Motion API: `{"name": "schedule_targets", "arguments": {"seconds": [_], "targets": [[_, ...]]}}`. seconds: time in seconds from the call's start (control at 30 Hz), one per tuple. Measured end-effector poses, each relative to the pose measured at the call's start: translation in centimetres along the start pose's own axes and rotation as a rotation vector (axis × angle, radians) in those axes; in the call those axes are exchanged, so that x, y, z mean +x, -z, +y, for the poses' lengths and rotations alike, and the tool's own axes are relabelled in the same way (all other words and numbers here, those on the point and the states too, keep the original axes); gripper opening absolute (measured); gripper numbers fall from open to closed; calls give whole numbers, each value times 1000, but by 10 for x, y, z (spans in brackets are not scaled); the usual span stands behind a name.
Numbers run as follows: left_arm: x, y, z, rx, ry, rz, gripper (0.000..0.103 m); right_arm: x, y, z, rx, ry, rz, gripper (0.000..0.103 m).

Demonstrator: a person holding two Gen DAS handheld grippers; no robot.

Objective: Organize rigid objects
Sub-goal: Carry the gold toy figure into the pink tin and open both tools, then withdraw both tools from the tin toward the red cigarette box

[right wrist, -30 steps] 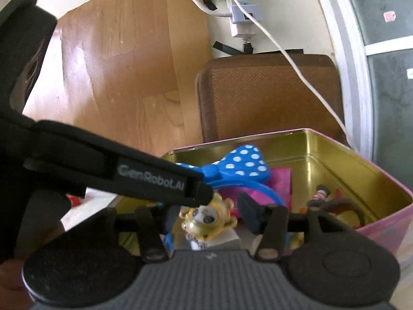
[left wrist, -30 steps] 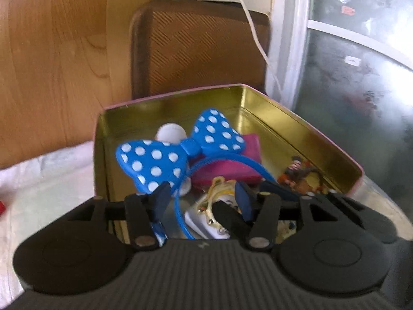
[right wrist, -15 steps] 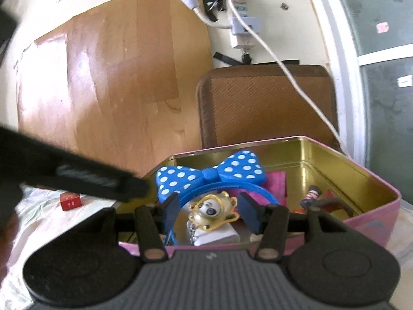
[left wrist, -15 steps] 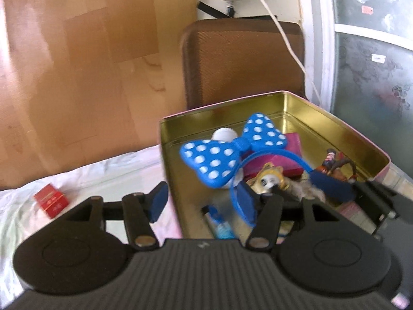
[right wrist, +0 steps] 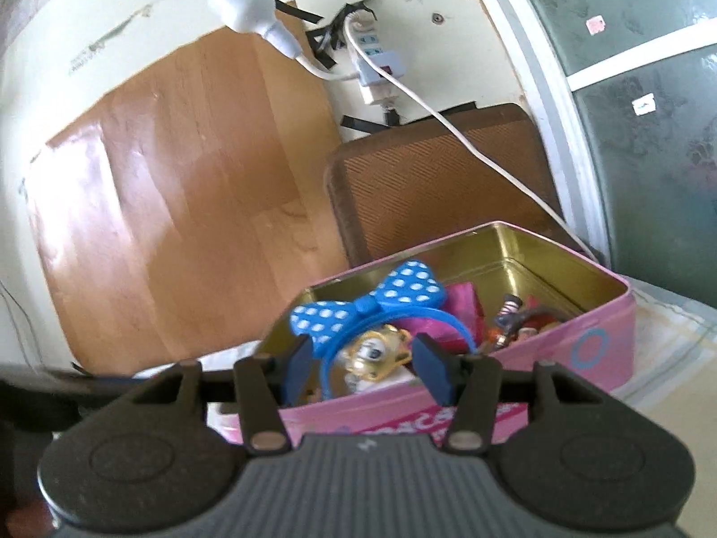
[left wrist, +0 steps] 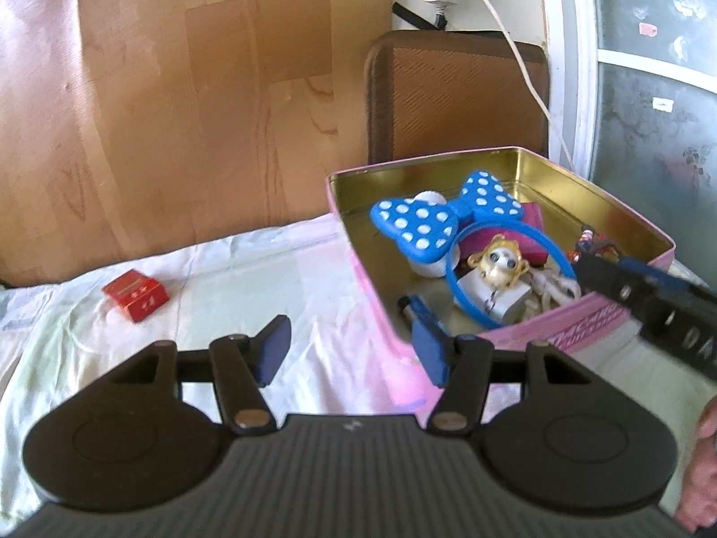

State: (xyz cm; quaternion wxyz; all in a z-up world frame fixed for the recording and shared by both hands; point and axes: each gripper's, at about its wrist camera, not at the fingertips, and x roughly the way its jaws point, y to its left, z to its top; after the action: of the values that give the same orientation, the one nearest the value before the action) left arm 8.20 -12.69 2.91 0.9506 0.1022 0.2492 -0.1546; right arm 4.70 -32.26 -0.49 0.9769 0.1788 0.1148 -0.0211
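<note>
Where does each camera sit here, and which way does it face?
Left wrist: on the left gripper, open, facing the red box on the white cloth and the pink tin; right gripper and a hand show.
Right wrist: on the right gripper, open, facing the tin.
Shared: the tin, blue bow headband.

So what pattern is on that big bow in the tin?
White polka dots on blue; the bow shows best in the left wrist view.
</note>
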Motion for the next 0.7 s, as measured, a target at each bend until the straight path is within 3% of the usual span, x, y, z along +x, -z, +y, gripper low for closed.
{"name": "schedule_targets", "arguments": {"seconds": [0.33, 0.7], "targets": [[-14, 21, 35, -47, -40, -5, 63, -9, 1, 45, -41, -90, 28, 50], [-14, 41, 78, -115, -85, 6, 63, -2, 13, 88, -132, -123, 76, 50]]}}
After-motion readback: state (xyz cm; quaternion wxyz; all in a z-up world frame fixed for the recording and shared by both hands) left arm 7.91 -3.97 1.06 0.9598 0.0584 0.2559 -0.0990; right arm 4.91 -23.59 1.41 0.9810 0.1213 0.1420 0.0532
